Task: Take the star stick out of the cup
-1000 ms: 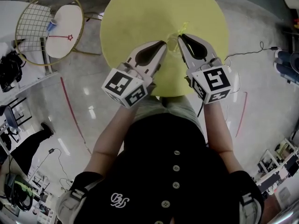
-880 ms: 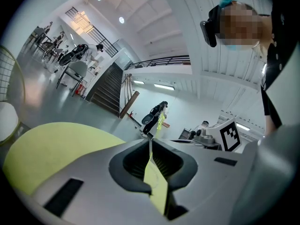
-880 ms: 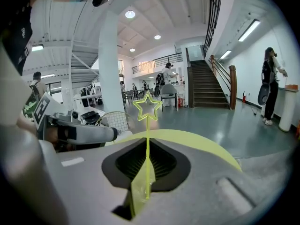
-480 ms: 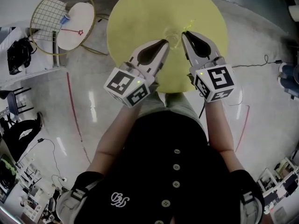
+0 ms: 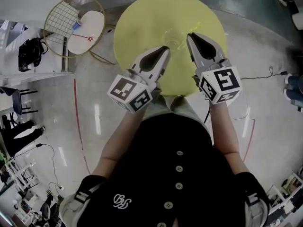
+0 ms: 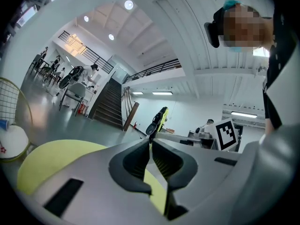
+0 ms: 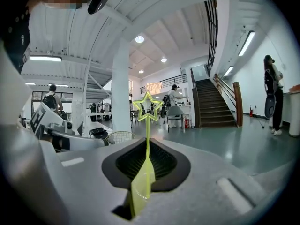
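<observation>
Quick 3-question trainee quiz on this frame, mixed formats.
1. Which gripper holds the star stick? A left, B right, C neither.
2. True or false: the left gripper has its fingers wide apart.
3. Fill in: the round table is ___ in colour.
Key: 1 B, the right gripper clamps it; 2 false, they meet at the tips; 3 yellow.

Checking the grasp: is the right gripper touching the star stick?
Touching. The right gripper view shows the right gripper with its jaws pressed on the star stick, the star standing above them.
</observation>
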### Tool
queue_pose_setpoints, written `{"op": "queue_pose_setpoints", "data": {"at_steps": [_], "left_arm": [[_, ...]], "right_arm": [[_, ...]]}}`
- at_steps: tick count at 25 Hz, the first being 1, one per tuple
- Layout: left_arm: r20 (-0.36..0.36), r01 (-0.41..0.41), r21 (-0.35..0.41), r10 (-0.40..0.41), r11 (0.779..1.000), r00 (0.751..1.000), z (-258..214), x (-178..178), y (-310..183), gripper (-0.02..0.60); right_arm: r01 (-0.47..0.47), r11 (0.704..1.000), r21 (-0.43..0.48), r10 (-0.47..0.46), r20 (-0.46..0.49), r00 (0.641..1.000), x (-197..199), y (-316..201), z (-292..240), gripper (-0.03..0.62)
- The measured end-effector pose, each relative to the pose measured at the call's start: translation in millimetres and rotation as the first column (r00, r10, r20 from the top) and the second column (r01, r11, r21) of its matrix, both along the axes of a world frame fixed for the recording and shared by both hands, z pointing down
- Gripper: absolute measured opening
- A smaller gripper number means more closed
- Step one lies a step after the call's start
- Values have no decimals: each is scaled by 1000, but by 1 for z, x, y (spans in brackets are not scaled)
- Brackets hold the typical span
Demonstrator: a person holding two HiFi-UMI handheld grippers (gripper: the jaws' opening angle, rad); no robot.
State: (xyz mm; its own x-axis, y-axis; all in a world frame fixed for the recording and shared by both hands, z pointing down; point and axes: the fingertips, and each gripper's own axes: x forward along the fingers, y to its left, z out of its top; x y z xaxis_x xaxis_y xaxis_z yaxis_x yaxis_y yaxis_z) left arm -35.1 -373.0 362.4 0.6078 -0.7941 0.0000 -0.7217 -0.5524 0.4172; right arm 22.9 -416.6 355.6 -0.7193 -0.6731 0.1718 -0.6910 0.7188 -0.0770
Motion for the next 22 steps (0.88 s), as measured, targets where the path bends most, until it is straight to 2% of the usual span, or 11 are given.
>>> {"op": "queue_pose_setpoints", "data": {"at_steps": [8, 22], "left_arm": [[19, 30, 58, -31, 998, 999, -23, 10, 16, 28], [43, 70, 82, -74, 994, 996, -38, 29, 57, 28]], "right_arm": [[35, 998, 53, -39, 91, 995, 15, 26, -33, 18], [70, 995, 68, -77, 117, 990, 48, 70, -47, 18]]}}
